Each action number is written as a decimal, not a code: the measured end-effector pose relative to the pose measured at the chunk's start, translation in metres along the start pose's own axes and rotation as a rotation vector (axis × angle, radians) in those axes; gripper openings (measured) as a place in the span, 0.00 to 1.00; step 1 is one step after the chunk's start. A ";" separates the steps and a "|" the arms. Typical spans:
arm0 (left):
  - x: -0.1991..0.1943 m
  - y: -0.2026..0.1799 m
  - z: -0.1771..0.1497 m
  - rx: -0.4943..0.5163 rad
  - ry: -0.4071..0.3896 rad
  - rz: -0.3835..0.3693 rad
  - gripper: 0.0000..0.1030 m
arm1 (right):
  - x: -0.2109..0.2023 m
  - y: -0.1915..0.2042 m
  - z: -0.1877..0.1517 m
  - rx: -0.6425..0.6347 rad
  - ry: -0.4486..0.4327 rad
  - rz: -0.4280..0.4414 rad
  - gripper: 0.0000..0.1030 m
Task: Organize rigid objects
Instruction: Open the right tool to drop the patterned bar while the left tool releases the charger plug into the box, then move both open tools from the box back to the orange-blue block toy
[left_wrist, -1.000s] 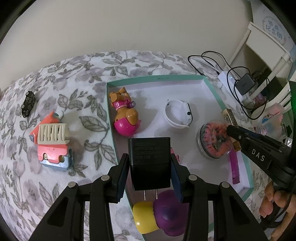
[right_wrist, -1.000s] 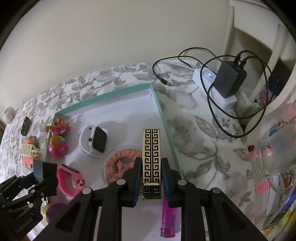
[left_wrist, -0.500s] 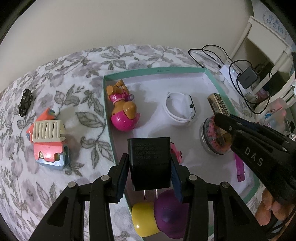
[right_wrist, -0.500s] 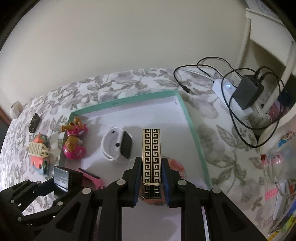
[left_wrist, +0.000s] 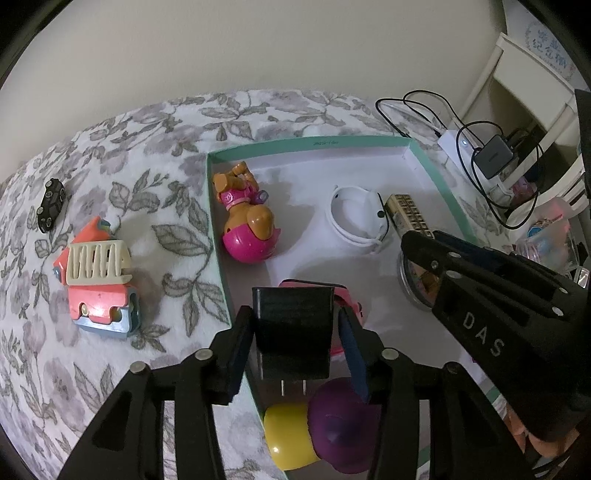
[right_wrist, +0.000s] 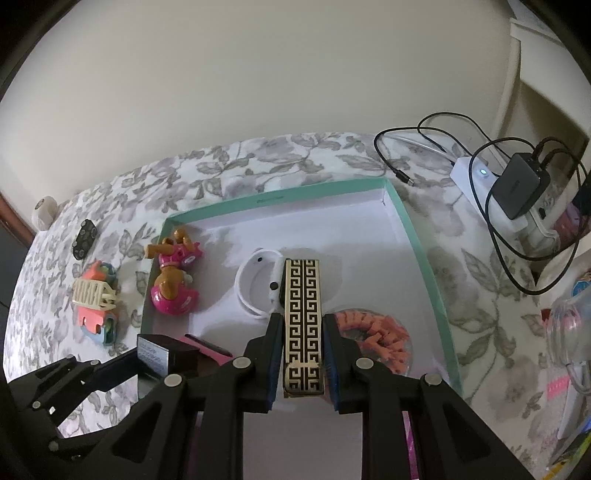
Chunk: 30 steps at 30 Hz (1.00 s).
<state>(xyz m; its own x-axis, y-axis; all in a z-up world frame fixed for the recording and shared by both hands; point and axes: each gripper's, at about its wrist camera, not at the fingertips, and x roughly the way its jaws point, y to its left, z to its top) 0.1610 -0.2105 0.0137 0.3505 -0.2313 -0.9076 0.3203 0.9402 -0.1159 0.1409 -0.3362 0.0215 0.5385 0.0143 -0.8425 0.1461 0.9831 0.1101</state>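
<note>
My left gripper (left_wrist: 295, 325) is shut on a black plug adapter (left_wrist: 293, 328), held over the near left part of the teal-rimmed tray (left_wrist: 306, 140). My right gripper (right_wrist: 301, 332) is shut on a gold and black patterned bar (right_wrist: 302, 317), held above the tray's middle (right_wrist: 421, 243). The bar also shows in the left wrist view (left_wrist: 406, 214). The adapter shows in the right wrist view (right_wrist: 162, 352). In the tray lie a pink dog toy (left_wrist: 247, 225), a white watch band (left_wrist: 354, 221), a pink watch (left_wrist: 351, 299), a round dish of orange pieces (right_wrist: 373, 336) and a yellow and purple toy (left_wrist: 317, 432).
On the floral cloth left of the tray lie an orange fire-truck toy (left_wrist: 98, 280) and a small black car (left_wrist: 51, 203). A white power strip with a dark charger and cables (right_wrist: 517, 184) sits right of the tray. White furniture (left_wrist: 532, 85) stands at far right.
My right gripper has moved left with the bar, from the tray's right edge to over its middle. My left gripper still holds the adapter and has shifted slightly.
</note>
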 end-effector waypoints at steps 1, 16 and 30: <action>-0.001 0.000 0.000 0.001 0.000 -0.001 0.49 | 0.000 0.000 0.000 0.000 0.001 -0.001 0.23; -0.025 0.018 0.009 -0.052 -0.036 -0.025 0.51 | -0.022 0.005 0.008 -0.018 -0.032 -0.010 0.37; -0.049 0.061 0.018 -0.208 -0.118 0.070 0.77 | -0.042 0.014 0.015 -0.041 -0.073 -0.047 0.70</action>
<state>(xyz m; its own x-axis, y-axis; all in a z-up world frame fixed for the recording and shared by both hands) 0.1785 -0.1466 0.0586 0.4698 -0.1798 -0.8643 0.1080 0.9834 -0.1459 0.1332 -0.3255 0.0665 0.5910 -0.0437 -0.8055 0.1394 0.9890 0.0487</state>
